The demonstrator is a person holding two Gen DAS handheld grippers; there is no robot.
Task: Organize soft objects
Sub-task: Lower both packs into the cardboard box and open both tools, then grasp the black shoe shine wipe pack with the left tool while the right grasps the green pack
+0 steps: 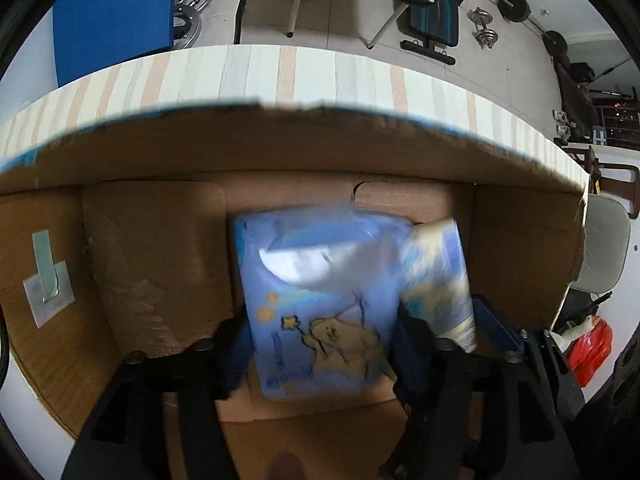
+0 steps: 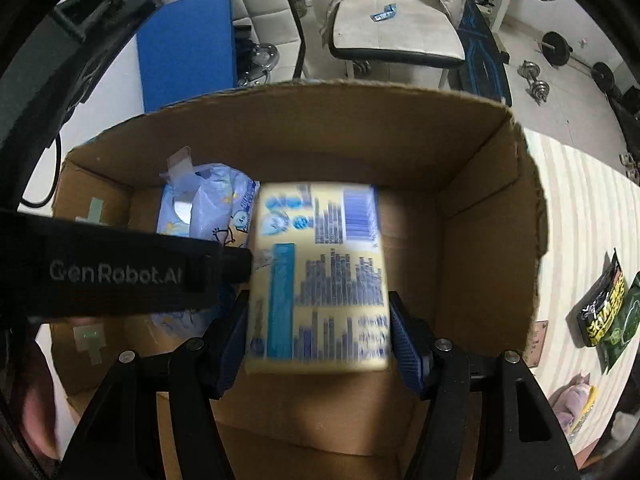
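Observation:
Both grippers reach into an open cardboard box (image 1: pixel 160 248). My left gripper (image 1: pixel 320 344) is shut on a light blue soft tissue pack (image 1: pixel 320 292) with a cartoon print, low inside the box. My right gripper (image 2: pixel 318 336) is shut on a pale yellow soft pack (image 2: pixel 320 272) with blue print, held beside the blue pack (image 2: pixel 204 208). The yellow pack also shows in the left wrist view (image 1: pixel 438 276), touching the blue pack's right side. The left gripper's body (image 2: pixel 120 276) crosses the right wrist view at the left.
The box (image 2: pixel 480 216) stands on a striped tablecloth (image 1: pixel 280 76). To its right lie black and green snack bags (image 2: pixel 608 312) and a purple soft item (image 2: pixel 576 404). A red bag (image 1: pixel 592 352) lies at the right. Chair and dumbbells stand on the floor beyond.

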